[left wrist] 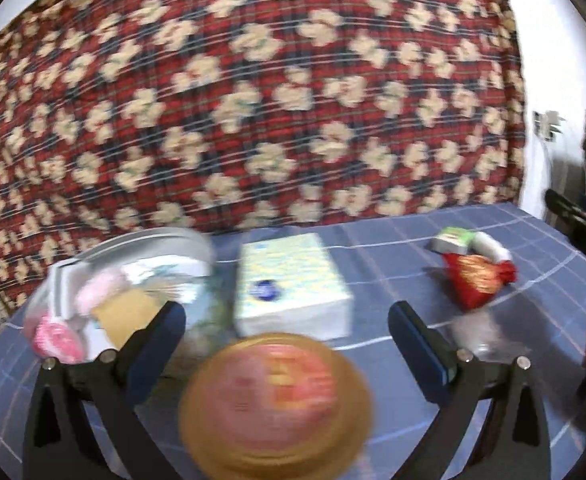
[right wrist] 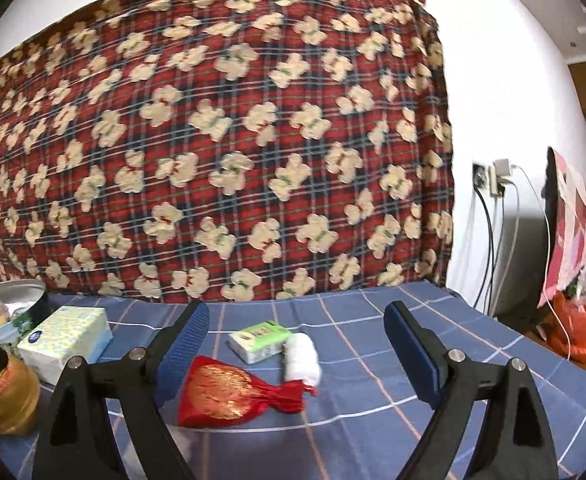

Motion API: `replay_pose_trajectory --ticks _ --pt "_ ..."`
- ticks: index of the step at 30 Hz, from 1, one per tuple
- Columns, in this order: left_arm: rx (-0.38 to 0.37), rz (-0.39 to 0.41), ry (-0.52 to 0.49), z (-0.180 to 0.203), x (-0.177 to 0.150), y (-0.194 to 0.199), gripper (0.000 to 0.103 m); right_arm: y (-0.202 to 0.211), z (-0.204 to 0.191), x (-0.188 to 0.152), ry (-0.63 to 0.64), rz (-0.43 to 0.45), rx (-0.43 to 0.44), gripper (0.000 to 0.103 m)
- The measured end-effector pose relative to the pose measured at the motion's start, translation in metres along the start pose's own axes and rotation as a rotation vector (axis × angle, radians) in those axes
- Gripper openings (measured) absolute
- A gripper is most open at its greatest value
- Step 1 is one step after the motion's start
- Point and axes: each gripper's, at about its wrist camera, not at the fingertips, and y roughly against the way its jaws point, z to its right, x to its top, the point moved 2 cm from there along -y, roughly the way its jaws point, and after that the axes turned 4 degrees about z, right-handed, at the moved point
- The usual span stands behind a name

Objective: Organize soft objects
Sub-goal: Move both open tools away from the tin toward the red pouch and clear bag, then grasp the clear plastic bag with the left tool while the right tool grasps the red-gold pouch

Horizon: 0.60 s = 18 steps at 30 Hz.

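Note:
A round metal tin (left wrist: 161, 240) at the left holds soft items, among them a pink puff (left wrist: 93, 294) and a yellow sponge (left wrist: 127, 316); it also shows in the right wrist view (right wrist: 17, 292). A tissue pack (left wrist: 291, 286) (right wrist: 67, 340) lies beside it. A red pouch (right wrist: 225, 396) (left wrist: 477, 280), a white roll (right wrist: 301, 358) and a small green tissue packet (right wrist: 259, 340) lie on the blue checked cloth (right wrist: 373, 380). My left gripper (left wrist: 287, 332) is open and empty above an orange-lidded jar (left wrist: 277, 404). My right gripper (right wrist: 297, 344) is open and empty, just behind the pouch.
A red bear-patterned blanket (right wrist: 213, 140) hangs behind the table. The jar also shows at the left in the right wrist view (right wrist: 9, 396). Cables and a wall socket (right wrist: 489, 180) are at the right, with an orange bag (right wrist: 581, 324) on the floor.

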Motion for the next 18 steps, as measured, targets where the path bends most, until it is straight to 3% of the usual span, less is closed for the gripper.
replay_pose_trajectory --ticks 9,12,18 --pt "-0.198 -0.091 -0.014 0.075 0.007 -0.012 0.103 -0.006 0.030 0.000 -0.057 -0.037 -0.070 0.091" --pt "-0.248 -0.186 -0.007 0.100 0.005 -0.031 0.102 -0.005 0.041 0.002 -0.120 -0.033 -0.073 0.091" --pt "-0.244 -0.414 -0.020 0.135 -0.017 -0.077 0.090 -0.006 0.053 0.000 -0.172 -0.055 -0.108 0.091"
